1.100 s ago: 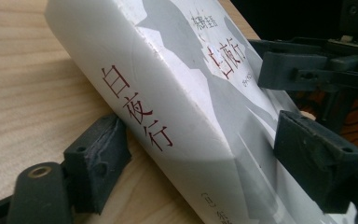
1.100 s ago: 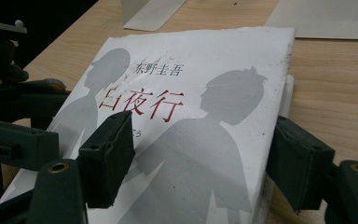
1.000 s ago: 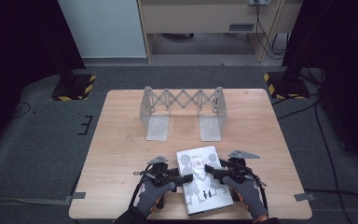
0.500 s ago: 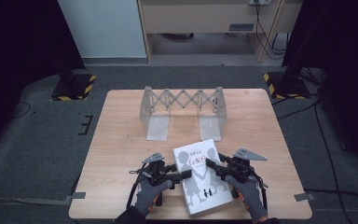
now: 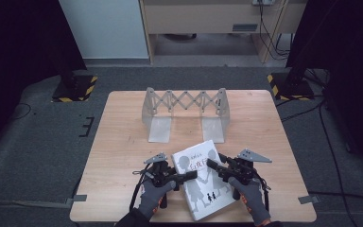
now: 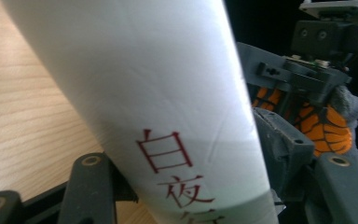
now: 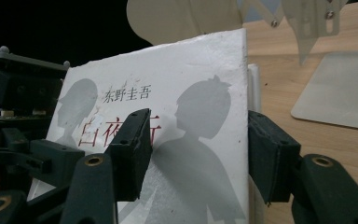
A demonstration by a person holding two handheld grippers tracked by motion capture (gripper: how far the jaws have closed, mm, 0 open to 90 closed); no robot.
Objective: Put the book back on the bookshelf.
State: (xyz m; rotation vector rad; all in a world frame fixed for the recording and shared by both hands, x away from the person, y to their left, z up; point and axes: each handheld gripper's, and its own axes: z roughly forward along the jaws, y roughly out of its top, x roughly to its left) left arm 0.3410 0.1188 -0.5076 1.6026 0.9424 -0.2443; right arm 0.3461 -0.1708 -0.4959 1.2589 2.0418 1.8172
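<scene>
The white book (image 5: 203,182) is sitting near the front edge of the wooden table (image 5: 123,142), its far end tilted up off the surface, with grey silhouettes and red lettering showing on its cover. The left gripper (image 5: 191,175) is coming at it from the left side, and its jaws have just been closing on the book's edge; in the left gripper view the cover (image 6: 168,116) is filling the space between them, pinched. The right gripper (image 5: 211,164) is meeting it from the right, its jaws clasping the book's right edge (image 7: 205,140), one over the cover and one at the spine side. Beyond, an accordion-style book rack (image 5: 184,111) is standing at mid-table, well apart from the book.
</scene>
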